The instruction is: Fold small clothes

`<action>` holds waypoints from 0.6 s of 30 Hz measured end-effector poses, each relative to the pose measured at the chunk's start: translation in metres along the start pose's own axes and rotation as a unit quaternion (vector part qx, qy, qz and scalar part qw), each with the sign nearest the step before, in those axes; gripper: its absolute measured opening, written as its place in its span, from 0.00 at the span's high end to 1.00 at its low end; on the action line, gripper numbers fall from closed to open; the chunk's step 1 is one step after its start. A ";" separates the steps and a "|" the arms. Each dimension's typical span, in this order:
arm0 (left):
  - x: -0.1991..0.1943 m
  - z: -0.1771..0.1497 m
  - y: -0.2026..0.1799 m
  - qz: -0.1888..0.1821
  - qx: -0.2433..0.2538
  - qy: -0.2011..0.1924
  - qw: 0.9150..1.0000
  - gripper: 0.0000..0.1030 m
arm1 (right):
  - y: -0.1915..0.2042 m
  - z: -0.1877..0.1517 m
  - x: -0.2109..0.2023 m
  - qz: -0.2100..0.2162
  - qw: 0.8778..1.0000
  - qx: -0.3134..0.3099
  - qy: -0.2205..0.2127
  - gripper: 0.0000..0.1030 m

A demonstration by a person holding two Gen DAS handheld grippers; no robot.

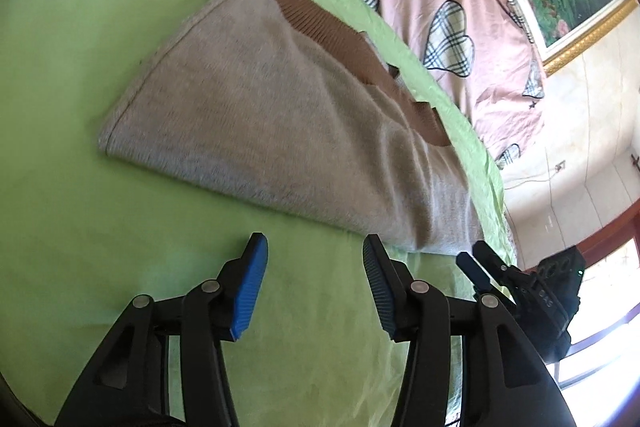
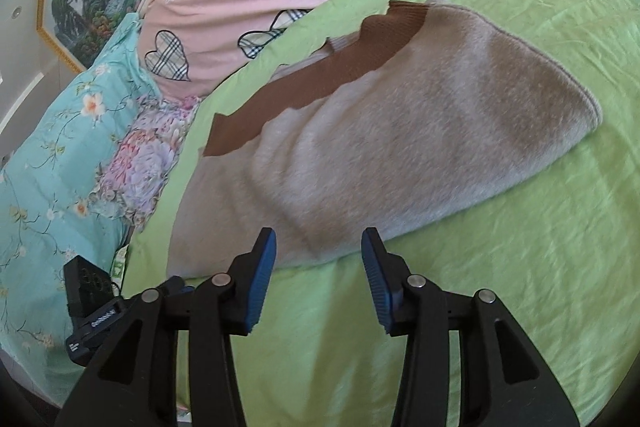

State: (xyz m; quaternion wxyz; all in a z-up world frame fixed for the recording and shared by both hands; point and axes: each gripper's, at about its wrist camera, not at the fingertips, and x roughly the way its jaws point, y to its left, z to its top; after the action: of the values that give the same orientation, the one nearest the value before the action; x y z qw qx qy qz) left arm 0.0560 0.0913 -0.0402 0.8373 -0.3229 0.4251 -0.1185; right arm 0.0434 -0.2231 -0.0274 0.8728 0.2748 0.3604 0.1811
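Fingers of left gripper (image 1: pixel 314 287) and right gripper (image 2: pixel 318 281) spread wide, empty, short of folded garment's (image 1: pixel 280 123) near edge.

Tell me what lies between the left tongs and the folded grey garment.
Only bare green bedsheet, seen in the left wrist view: the open left tongs hover just short of the folded grey fleecy garment with brown ribbed trim.
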 end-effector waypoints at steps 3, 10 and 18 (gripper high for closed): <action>0.003 0.001 0.004 0.000 -0.023 -0.001 1.000 0.46 | 0.001 -0.002 0.000 0.004 1.000 0.003 0.001 0.55; 0.012 0.019 0.014 0.011 -0.052 -0.028 0.998 0.44 | 0.002 -0.001 -0.003 0.016 1.000 0.007 0.001 0.55; 0.018 0.057 0.037 0.033 -0.097 -0.071 0.992 0.66 | -0.002 0.003 -0.005 0.024 1.000 0.018 0.002 0.55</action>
State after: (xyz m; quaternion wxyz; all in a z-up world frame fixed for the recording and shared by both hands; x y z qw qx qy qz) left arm 0.1093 0.1363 -0.0505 0.8337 -0.3960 0.3840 -0.0261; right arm 0.0424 -0.2286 -0.0237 0.8624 0.2988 0.3584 0.1962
